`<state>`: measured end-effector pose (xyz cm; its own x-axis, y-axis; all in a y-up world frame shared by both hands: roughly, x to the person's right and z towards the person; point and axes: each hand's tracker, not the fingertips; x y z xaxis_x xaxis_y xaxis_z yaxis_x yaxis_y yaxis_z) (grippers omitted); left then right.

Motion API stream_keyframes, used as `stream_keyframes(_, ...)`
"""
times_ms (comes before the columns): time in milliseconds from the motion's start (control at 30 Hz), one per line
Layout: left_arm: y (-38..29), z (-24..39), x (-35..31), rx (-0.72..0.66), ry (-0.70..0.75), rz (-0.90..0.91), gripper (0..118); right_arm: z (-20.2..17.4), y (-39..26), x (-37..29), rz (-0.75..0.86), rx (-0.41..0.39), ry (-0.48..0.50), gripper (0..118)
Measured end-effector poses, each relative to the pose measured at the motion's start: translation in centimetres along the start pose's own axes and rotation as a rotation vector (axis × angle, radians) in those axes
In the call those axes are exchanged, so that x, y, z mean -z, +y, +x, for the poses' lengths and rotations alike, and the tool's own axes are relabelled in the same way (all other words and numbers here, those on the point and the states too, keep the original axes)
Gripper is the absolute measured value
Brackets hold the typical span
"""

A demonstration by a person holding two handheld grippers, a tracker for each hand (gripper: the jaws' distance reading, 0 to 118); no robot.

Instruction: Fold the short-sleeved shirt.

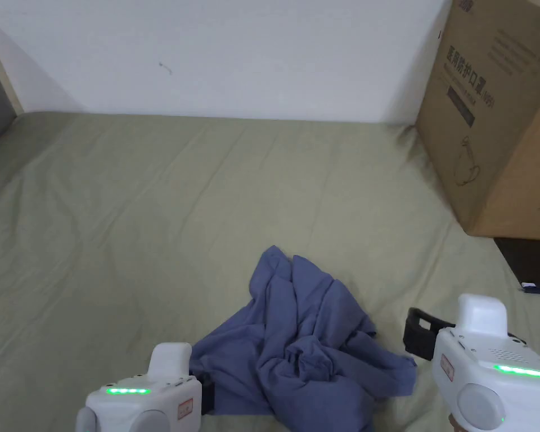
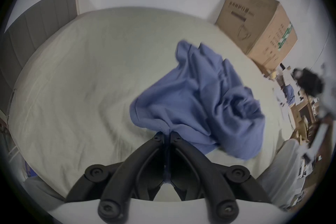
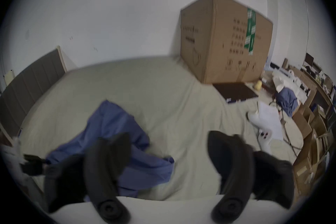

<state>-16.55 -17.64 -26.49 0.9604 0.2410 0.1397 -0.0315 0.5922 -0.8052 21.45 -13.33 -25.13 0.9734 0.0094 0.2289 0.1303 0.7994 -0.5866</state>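
The left gripper (image 2: 168, 134) pinches the crumpled blue cotton shirt's (image 2: 205, 100) edge; the right gripper (image 3: 168, 153) hovers beside it, jaws wide apart and empty.

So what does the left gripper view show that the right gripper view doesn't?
Left gripper view alone: the left gripper, shut on the shirt's edge. Right gripper view alone: the right gripper, fingers wide apart and holding nothing, plus a dark mat in front of the box. Both: the crumpled blue shirt on the bed, the box, the wall.
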Motion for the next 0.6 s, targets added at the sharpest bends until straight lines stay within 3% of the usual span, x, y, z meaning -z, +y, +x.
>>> stream_keyframes(33,0.4,0.0,-0.6,0.005,-0.013,0.011,3,0.1,-0.5,1.4,-0.04,-0.004,-0.001,105)
stream_keyframes(233,0.6,0.0,-0.3,0.046,-0.005,0.009,3,0.3,-3.7,8.9,-0.331,-0.02,0.024,101)
stream_keyframes(300,0.4,-0.1,-0.1,0.045,-0.004,0.005,3,-0.1,-5.0,10.5,-0.38,-0.045,0.038,80)
stream_keyframes(333,0.4,-0.2,-0.1,0.04,-0.003,0.002,3,-0.4,-5.5,10.9,-0.4,-0.065,0.049,59)
stream_keyframes(433,0.3,-0.5,0.2,0.021,-0.002,-0.008,3,-1.1,-6.6,10.9,-0.394,-0.081,0.086,37)
stream_keyframes(467,0.3,-0.6,0.3,0.018,-0.001,-0.011,3,-1.3,-6.5,10.5,-0.374,-0.096,0.066,19)
stream_keyframes(600,0.5,-1.0,0.6,0.0,-0.007,-0.018,3,-1.7,-5.7,9.2,-0.378,-0.126,0.102,7)
